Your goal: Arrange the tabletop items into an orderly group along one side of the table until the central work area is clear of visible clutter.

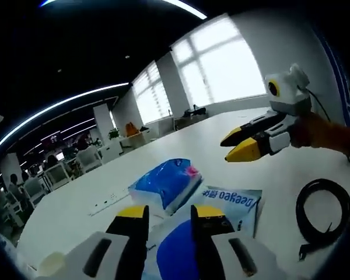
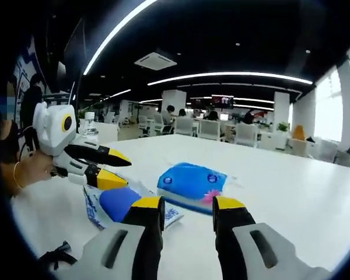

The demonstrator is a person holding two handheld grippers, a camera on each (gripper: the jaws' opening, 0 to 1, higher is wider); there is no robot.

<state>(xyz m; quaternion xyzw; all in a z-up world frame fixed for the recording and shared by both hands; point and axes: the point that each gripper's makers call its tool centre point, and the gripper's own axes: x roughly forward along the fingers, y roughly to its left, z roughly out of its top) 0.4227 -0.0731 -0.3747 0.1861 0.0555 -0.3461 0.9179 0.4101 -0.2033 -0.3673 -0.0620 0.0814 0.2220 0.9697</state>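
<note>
A blue tissue pack (image 1: 163, 184) with a pink patch lies on the white table (image 1: 76, 221), just beyond my left gripper (image 1: 170, 213), which is open and holds nothing. Beside it lies a flat white packet (image 1: 236, 201) with blue lettering and a blue oval. My right gripper (image 1: 237, 145) hovers open above the table, past the packet on the right. In the right gripper view the tissue pack (image 2: 192, 179) lies ahead of my open right gripper (image 2: 188, 205), with the flat packet (image 2: 114, 204) to its left. My left gripper (image 2: 118, 169) hangs open over that packet.
A coiled black cable (image 1: 321, 216) lies on the table at the right, and the cable (image 2: 55, 255) also appears low on the left in the right gripper view. A white power strip (image 1: 108, 204) sits left of the tissue pack. Office chairs and desks stand beyond the far edge.
</note>
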